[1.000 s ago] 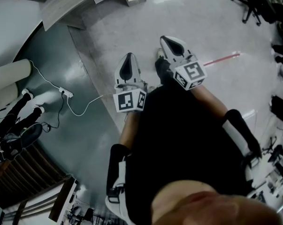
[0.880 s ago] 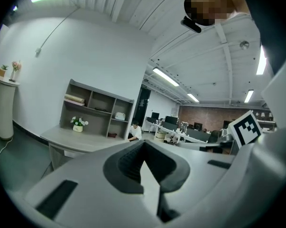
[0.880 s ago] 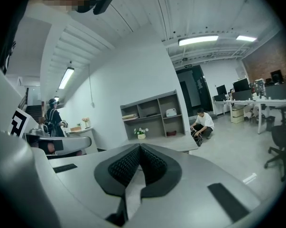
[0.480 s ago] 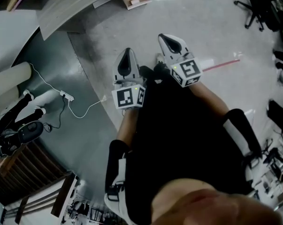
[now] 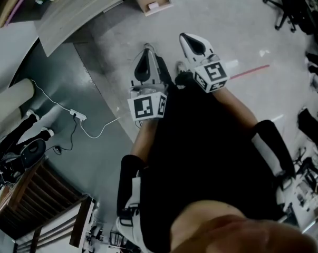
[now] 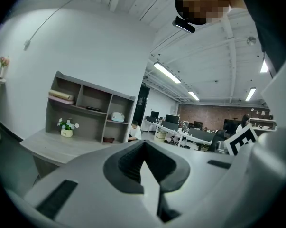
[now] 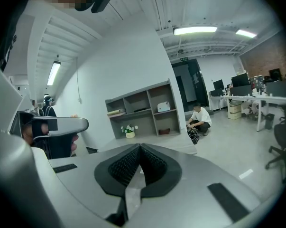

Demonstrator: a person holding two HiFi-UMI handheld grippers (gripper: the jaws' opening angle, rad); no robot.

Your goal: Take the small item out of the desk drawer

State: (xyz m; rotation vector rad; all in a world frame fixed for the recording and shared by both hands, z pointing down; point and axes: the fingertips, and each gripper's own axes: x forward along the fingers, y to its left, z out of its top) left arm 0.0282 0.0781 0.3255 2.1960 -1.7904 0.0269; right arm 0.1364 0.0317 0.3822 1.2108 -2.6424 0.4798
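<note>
Head view: left hand-held gripper (image 5: 146,54), right hand-held gripper (image 5: 188,40) (both closed).

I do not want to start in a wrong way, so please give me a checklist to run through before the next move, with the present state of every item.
1. Left claw empty: ok, jaws together, nothing between them.
2. Right claw empty: ok, jaws together, nothing between them.
3. Claws opened for a grasp: not ok, both are shut.
4. Desk close enough to reach: not ok, it stands well away across the floor.
5. Drawer and small item found: cannot tell, neither can be made out.
6. Way to the desk free: cannot tell, a crouching person is beside it.
</note>
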